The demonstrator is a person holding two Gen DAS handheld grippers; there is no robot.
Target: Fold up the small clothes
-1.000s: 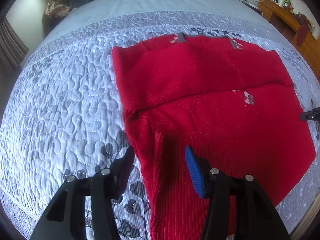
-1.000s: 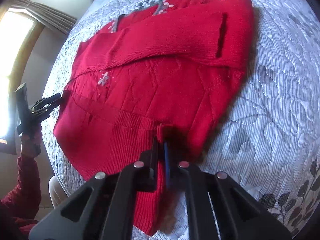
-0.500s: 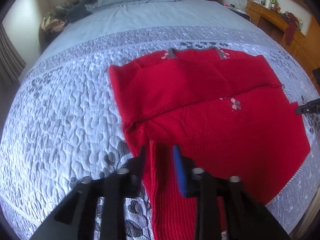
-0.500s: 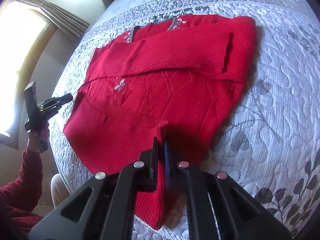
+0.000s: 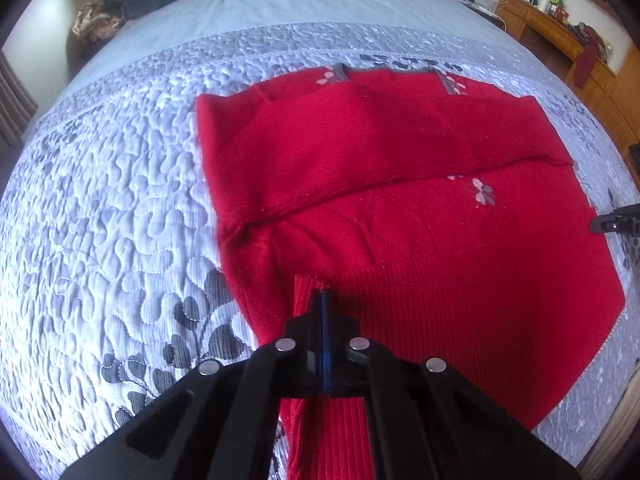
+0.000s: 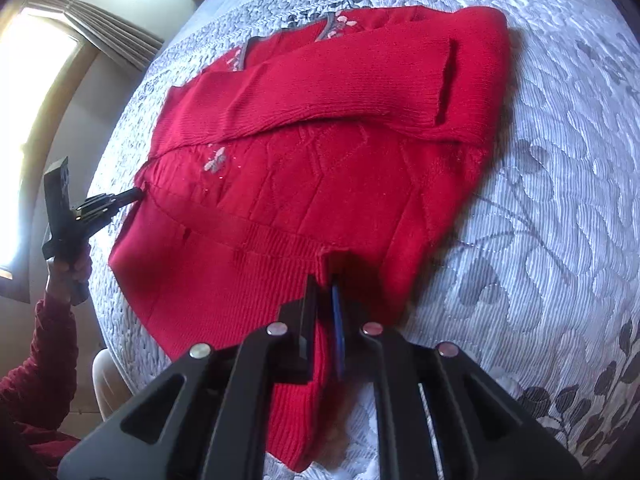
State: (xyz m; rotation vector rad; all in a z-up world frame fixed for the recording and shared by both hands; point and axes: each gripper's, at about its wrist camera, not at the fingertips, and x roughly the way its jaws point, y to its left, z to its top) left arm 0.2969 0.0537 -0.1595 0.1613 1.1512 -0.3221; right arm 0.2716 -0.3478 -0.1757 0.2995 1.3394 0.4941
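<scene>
Left wrist view shows the red knitted sweater (image 5: 400,184) with sleeves already folded across, both the left gripper (image 5: 322,300) and the right gripper (image 6: 324,292) pinching its ribbed hem, so the bottom fold is left.

Left gripper (image 5: 321,304) fingers now clamped on sweater (image 5: 400,200) hem.

Daylight floods in from the window (image 6: 28,128) on my left side, and it blows out to pure white glare in my right wrist view. The red sweater (image 5: 400,200) comes out vivid and saturated, and its raised edge casts a soft shadow onto the quilted bedspread (image 6: 560,200). The quilting shines where light strikes it. Both fisheye views bend the bed into a dome and darken at the corners. My right gripper (image 6: 324,280) looks slightly soft up close; the far dresser (image 5: 560,32) is smeared.
</scene>
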